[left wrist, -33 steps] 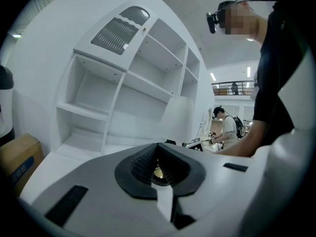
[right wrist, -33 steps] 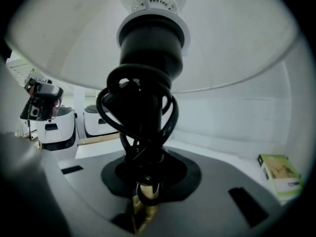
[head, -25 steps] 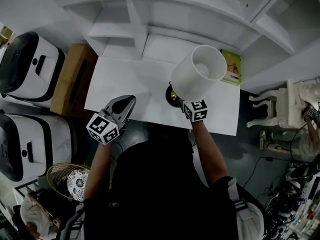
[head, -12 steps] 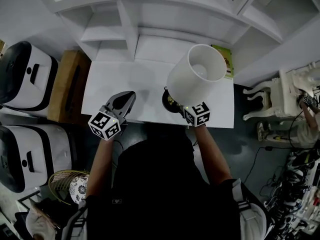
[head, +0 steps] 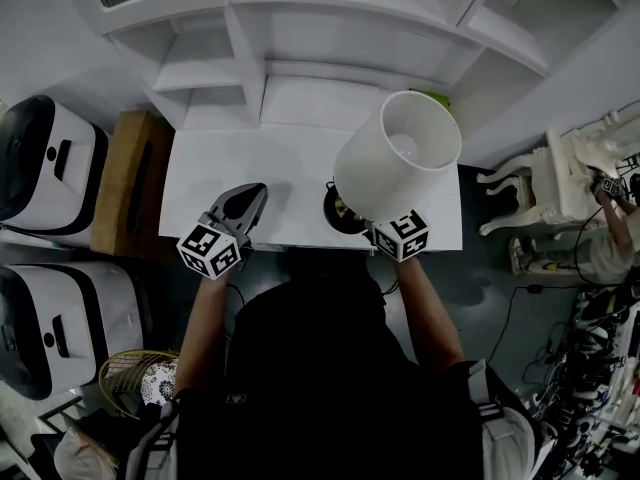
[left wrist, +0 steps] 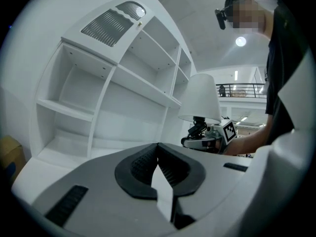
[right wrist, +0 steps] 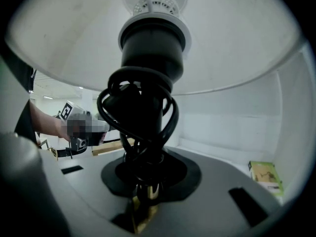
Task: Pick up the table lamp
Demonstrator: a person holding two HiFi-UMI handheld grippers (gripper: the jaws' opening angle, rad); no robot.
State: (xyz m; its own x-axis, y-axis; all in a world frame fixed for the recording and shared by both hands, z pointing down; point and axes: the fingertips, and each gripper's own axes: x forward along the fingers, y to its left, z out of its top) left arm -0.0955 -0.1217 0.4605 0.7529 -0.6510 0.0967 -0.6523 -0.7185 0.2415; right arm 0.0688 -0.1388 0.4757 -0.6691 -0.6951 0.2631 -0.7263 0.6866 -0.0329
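At the front edge of the counter, right hand-held gripper clamped on the table lamp, jaws narrowed onto the slim brass stem just below a tangle of black cord wound round the neck. Above that, black socket and wide white shade, tilted away toward the shelves. Dark round base directly beneath the grip, over the counter's near edge; resting or clear of it, hard to tell. Left hand-held gripper well apart to the side, jaws together on nothing, low over the counter.

Probably light up top: thin, easily dented shade, likely a fragile bulb inside, most of the weight down in the base. Smooth metal stem, so slippery and apt to swing or twist in a narrow pinch. Best held as now, low on the stem close to the base, never by shade or cord; worth keeping upright. Green book at the back corner, out of the way.
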